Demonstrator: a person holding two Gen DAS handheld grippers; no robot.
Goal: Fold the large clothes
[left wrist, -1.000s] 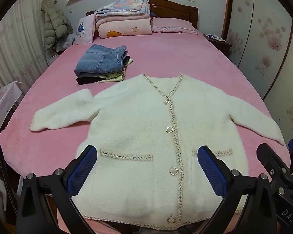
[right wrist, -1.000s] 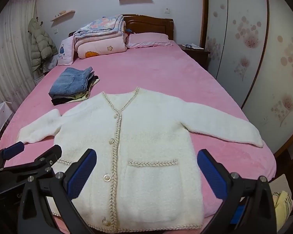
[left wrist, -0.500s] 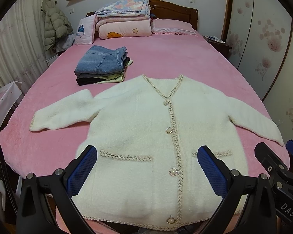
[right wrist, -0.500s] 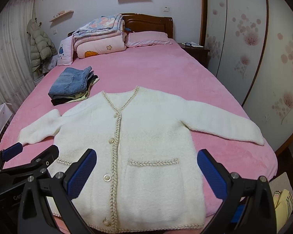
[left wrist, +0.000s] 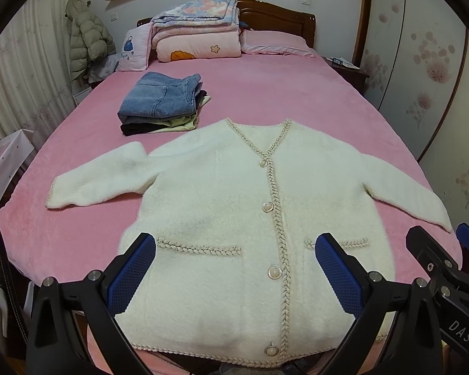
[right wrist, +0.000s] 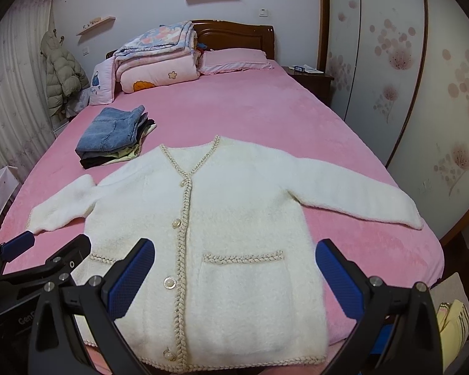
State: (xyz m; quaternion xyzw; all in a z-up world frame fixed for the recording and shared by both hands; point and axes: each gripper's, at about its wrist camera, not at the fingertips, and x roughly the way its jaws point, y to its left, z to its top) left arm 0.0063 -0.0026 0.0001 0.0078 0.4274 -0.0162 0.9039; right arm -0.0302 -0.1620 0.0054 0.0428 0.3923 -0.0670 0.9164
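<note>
A home bedroom: a bed [left wrist: 265,93] with pink cover and wooden headboard [left wrist: 278,15], stacked quilts [left wrist: 197,37] at its head edge, a nightstand [right wrist: 309,78], floral wardrobe doors [right wrist: 390,62].

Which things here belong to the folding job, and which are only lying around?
For the job:
- white cardigan, spread flat and buttoned
- left gripper, open
- right gripper, open
- pink bed

Lying about:
- pile of folded clothes
- stacked quilts
- pillow
- puffer jacket
</note>
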